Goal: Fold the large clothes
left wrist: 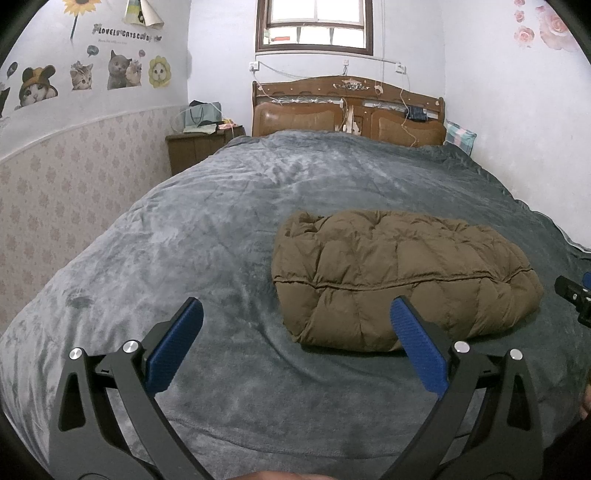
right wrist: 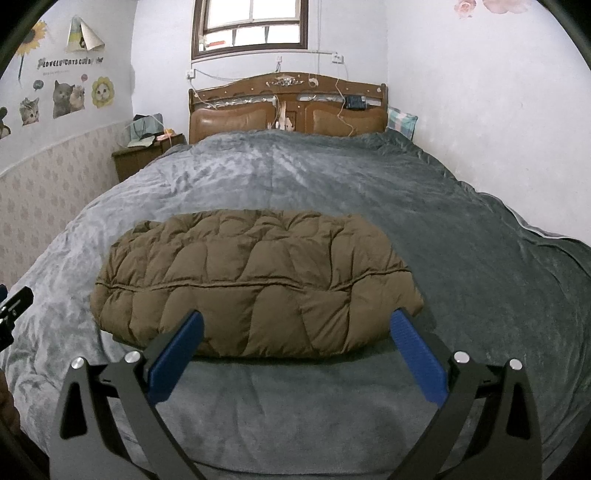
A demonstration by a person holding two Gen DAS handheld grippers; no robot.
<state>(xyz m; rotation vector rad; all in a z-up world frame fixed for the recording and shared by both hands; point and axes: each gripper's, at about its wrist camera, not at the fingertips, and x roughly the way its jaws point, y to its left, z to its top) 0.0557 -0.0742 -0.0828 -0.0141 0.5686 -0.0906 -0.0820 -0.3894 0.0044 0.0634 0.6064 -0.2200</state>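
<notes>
A brown quilted puffer jacket lies folded into a compact bundle on the grey bed blanket. It also shows in the right wrist view. My left gripper is open and empty, held above the blanket just left of and in front of the jacket. My right gripper is open and empty, held just in front of the jacket's near edge without touching it. The tip of the right gripper shows at the right edge of the left wrist view.
The bed has a wooden headboard against the far wall under a window. A dark bedside cabinet with bags stands at the bed's far left. A wall with cat stickers runs along the left side.
</notes>
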